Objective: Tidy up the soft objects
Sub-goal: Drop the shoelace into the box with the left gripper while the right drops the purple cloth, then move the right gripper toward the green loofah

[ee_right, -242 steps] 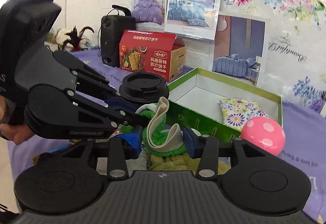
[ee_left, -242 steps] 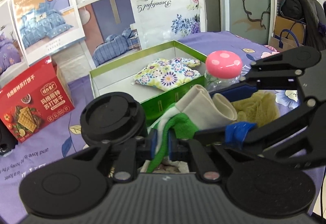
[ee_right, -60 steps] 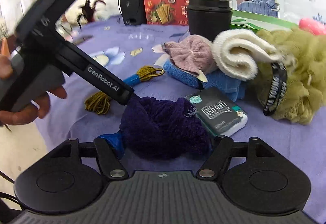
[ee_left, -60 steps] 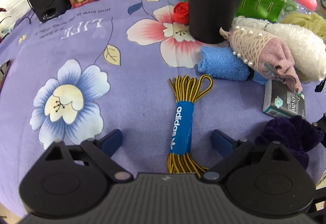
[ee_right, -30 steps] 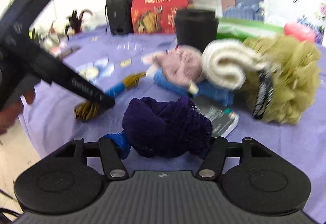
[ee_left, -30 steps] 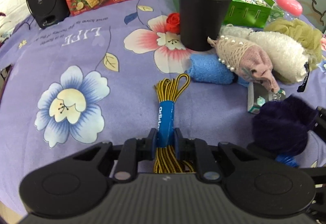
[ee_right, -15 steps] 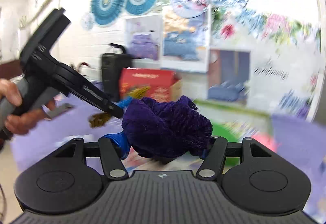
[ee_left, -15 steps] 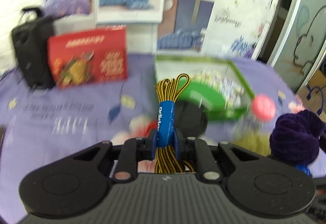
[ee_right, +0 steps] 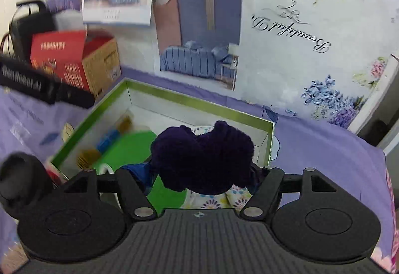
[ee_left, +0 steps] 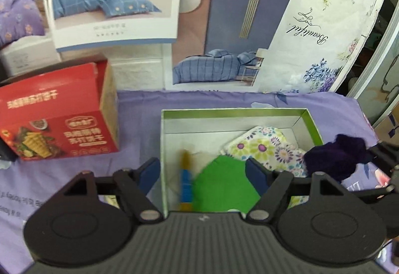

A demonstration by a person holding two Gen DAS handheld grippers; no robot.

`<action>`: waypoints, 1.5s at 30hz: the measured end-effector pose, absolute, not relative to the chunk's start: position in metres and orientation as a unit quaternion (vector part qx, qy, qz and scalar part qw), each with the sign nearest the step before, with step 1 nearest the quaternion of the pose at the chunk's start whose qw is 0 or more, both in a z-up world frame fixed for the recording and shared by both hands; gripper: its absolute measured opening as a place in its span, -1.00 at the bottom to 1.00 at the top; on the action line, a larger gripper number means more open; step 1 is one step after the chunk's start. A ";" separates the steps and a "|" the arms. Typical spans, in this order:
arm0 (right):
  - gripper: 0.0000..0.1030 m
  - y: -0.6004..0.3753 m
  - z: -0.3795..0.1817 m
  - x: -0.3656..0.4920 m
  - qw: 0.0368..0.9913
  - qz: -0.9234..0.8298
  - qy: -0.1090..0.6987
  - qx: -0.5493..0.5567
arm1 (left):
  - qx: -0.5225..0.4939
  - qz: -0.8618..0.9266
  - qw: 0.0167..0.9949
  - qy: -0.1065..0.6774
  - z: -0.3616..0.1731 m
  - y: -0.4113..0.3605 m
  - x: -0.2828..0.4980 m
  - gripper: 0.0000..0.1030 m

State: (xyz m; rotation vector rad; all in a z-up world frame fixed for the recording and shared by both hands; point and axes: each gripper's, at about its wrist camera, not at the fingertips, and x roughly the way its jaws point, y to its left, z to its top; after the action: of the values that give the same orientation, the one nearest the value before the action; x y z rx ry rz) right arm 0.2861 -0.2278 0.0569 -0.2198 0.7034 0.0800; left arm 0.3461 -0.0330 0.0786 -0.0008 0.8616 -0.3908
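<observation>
- Released since a second ago, the shoelace bundle point(ee_left: 185, 180) lies blurred in the green box point(ee_left: 234, 112), between the left gripper point(ee_left: 203, 173)'s opening, empty jaws
- Right wrist view alone shows the purple scrunchie point(ee_right: 203, 157) between the right gripper point(ee_right: 199, 175)'s opening jaws; contact unclear

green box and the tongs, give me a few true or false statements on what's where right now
1. The yellow-and-black shoelace bundle is clamped in the left tongs. False: those jaws are opening and the bundle is loose inside the green box.
2. The purple scrunchie sits between the right tongs. True, with those jaws opening.
3. A floral cloth lies in the box. True.
4. The red cracker box is inside the green box. False: it stands on the purple tablecloth beside it.
5. A green cloth lies in the box. True.
</observation>
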 end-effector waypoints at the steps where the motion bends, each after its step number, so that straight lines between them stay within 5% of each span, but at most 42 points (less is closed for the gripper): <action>1: 0.09 -0.229 0.054 0.285 0.934 0.041 0.338 -0.107 | -0.001 -0.191 0.891 0.412 0.077 -0.035 0.346 0.48; 20: 0.23 -0.239 0.089 0.241 0.953 0.060 0.292 -0.046 | 0.029 -0.202 0.910 0.360 0.108 -0.034 0.277 0.50; 23: 0.23 -0.223 0.100 0.185 0.970 0.074 0.220 -0.072 | 0.025 -0.209 0.915 0.343 0.115 -0.024 0.241 0.69; 24: 0.23 -0.217 0.100 0.165 0.974 0.073 0.199 -0.080 | 0.023 -0.210 0.918 0.337 0.117 -0.021 0.229 1.00; 30: 0.24 -0.189 0.074 0.074 0.980 0.048 0.166 -0.096 | 0.030 -0.218 0.932 0.288 0.116 -0.006 0.140 0.99; 45: 0.24 -0.171 -0.029 -0.013 0.980 -0.003 0.196 0.017 | 0.048 -0.170 0.914 0.364 0.005 0.013 0.033 0.99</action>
State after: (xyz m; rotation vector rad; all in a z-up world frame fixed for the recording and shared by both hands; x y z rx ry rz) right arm -0.0132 -0.1705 -0.0290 0.0340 0.3954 -0.0051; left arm 0.0329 0.0131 0.0054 0.0993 0.7499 -0.3493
